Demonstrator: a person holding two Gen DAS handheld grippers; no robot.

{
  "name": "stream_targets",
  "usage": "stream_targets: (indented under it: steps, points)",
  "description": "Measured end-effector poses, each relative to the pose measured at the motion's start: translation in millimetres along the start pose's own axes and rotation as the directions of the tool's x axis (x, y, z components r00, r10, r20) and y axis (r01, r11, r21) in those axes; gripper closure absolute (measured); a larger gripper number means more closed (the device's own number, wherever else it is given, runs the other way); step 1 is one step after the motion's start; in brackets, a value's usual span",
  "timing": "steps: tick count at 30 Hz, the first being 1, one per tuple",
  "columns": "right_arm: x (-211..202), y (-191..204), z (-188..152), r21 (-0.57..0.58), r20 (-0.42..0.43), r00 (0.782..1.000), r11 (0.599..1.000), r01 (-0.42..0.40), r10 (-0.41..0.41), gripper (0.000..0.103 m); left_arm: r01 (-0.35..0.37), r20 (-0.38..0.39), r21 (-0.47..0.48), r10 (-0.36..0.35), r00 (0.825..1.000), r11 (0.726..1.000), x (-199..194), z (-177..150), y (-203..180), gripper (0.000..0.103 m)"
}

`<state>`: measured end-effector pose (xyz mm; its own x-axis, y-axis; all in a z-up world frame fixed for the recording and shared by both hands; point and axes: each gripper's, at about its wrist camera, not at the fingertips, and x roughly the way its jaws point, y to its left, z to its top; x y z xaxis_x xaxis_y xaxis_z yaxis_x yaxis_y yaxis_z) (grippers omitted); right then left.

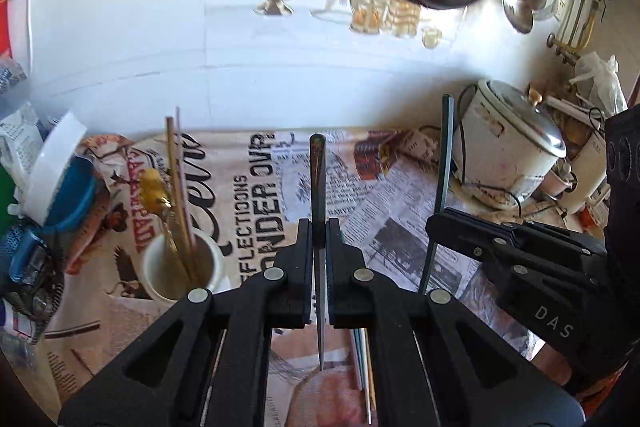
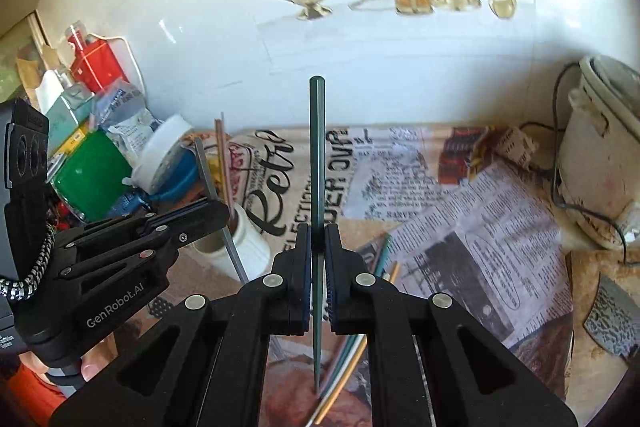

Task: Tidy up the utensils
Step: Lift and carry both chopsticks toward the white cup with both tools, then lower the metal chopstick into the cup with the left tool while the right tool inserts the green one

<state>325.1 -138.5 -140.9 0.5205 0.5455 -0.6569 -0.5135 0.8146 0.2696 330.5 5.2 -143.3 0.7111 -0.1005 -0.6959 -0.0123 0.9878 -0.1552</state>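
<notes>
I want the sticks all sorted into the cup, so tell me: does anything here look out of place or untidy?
Yes. A few loose chopsticks lie scattered on the newspaper instead of standing in the white cup. The left gripper holds a grey chopstick and the right gripper a green chopstick, neither in the cup yet.

- Matt black plastic on the left gripper (image 1: 319,227) and right gripper (image 2: 319,231), with bright metal pins.
- Smooth, dark, faintly glossy chopstick (image 1: 318,183); matt green one (image 2: 318,155).
- Glazed white ceramic cup (image 1: 182,273).
- Printed newspaper (image 1: 400,211), matt and creased, over the table.
- Glossy white wall tiles (image 2: 200,39).
- Scuffed, stained rice cooker (image 1: 508,155) with dull metal lid.
</notes>
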Motion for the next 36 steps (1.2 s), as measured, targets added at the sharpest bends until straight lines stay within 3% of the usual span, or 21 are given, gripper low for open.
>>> stream_targets:
  steps: [10,22,28,36]
  points:
    - [-2,46,33,-0.052,0.07,0.996,0.998,-0.046,0.049,0.097,-0.058,0.08,-0.045,0.062,0.995,0.997,-41,18,50,0.099]
    - [26,94,69,-0.107,0.103,0.988,0.989,-0.103,0.114,0.097,-0.108,0.169,-0.092,0.123,0.978,0.99,-71,42,107,0.099]
    - [43,111,84,-0.118,0.124,0.984,0.987,-0.111,0.126,0.097,-0.127,0.191,-0.096,0.144,0.971,0.987,-69,53,130,0.099]
    - [80,116,92,-0.108,0.119,0.99,0.992,-0.068,0.081,0.097,-0.103,0.169,-0.115,0.121,0.978,0.988,-39,64,152,0.099]
